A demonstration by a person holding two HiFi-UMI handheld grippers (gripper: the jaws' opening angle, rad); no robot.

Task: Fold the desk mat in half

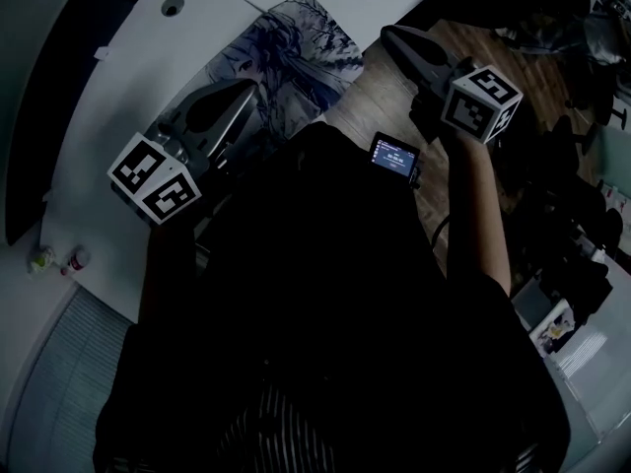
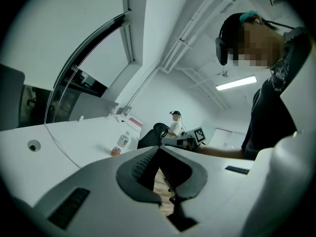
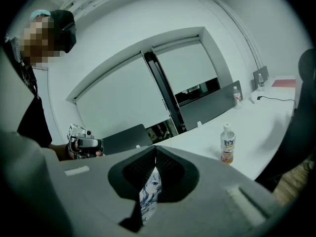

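Above my left jaws a ceiling strip light (image 2: 236,83) glows in a bright, pale room, yet the head view is dim and murky, and both my views bend into black fisheye corners.

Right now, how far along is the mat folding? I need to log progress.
Nothing looks done: the desk mat seems to lie flat on the white desk, print up, no fold showing. Nothing is in hand: the left gripper and right gripper are both shut and empty. Left: grab an edge and fold it over.
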